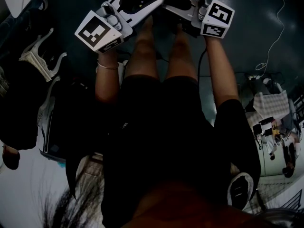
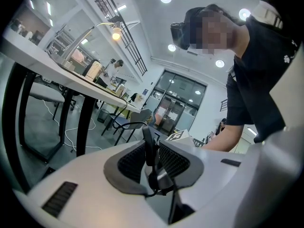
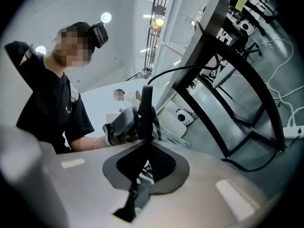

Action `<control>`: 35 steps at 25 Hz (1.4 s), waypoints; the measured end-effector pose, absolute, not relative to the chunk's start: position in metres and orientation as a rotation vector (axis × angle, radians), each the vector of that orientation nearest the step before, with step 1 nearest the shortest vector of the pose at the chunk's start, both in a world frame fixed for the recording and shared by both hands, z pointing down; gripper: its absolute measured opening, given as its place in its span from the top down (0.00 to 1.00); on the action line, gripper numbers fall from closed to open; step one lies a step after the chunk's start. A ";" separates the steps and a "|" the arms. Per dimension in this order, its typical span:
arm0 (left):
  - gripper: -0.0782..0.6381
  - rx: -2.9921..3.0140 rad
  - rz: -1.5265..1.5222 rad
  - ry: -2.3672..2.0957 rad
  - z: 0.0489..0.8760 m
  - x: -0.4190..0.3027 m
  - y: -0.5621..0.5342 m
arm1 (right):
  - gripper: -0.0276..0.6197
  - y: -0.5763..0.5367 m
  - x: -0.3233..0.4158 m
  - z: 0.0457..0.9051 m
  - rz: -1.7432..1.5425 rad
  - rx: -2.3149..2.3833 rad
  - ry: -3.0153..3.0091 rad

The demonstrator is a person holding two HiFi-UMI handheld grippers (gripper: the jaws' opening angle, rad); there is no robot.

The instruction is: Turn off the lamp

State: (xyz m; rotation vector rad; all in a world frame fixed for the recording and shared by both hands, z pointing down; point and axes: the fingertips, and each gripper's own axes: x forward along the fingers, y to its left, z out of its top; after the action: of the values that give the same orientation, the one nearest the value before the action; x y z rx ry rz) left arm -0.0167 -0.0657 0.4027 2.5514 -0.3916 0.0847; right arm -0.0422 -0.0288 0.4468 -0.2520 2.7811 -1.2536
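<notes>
**A:** Where is everything, biggest first?

**B:** The floor [image 1: 247, 32] lies under both tools, which hang low in front of the person's legs [image 1: 142, 56]; the tabletop [image 2: 52, 68] stands above and ahead of the left tool [image 2: 148, 141], up to its left; the lamp [image 2: 115, 32] sits on it, higher again, and its bulb glows, so it is on.

**A:** And from the other side?

**B:** The same bulb shows high above the right tool [image 3: 146, 106], just right of its tip.

**A:** The tools themselves?

**B:** Both narrow; each has its jaws pressed together with nothing between them.

**A:** So which step is this?

**B:** I'd say the reach hasn't started; the lamp is well apart from either tool. Next, one tool must rise to the tabletop and find the switch; no view shows it, so it needs looking for first.
</notes>
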 end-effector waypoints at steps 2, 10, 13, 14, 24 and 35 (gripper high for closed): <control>0.77 2.555 0.096 -0.383 0.404 -0.017 -0.065 | 0.95 -0.029 -0.042 0.446 -1.256 -0.256 2.772; 0.77 2.545 0.100 -0.389 0.404 -0.016 -0.066 | 0.95 -0.029 -0.042 0.448 -1.276 -0.258 2.754; 0.77 2.543 0.097 -0.384 0.404 -0.016 -0.066 | 0.95 -0.029 -0.042 0.447 -1.278 -0.260 2.748; 0.77 2.545 0.097 -0.380 0.404 -0.016 -0.065 | 0.95 -0.029 -0.042 0.447 -1.278 -0.260 2.747; 0.77 2.549 0.114 -0.377 0.405 -0.016 -0.066 | 0.95 -0.029 -0.042 0.447 -1.290 -0.260 2.734; 0.77 2.546 0.119 -0.369 0.407 -0.016 -0.065 | 0.95 -0.028 -0.042 0.448 -1.302 -0.258 2.729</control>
State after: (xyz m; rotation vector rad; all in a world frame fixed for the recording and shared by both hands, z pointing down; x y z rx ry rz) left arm -0.0162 -0.0651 0.4068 2.5459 -0.3689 0.1192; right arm -0.0420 -0.0285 0.4485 -0.2584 2.7290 -1.3018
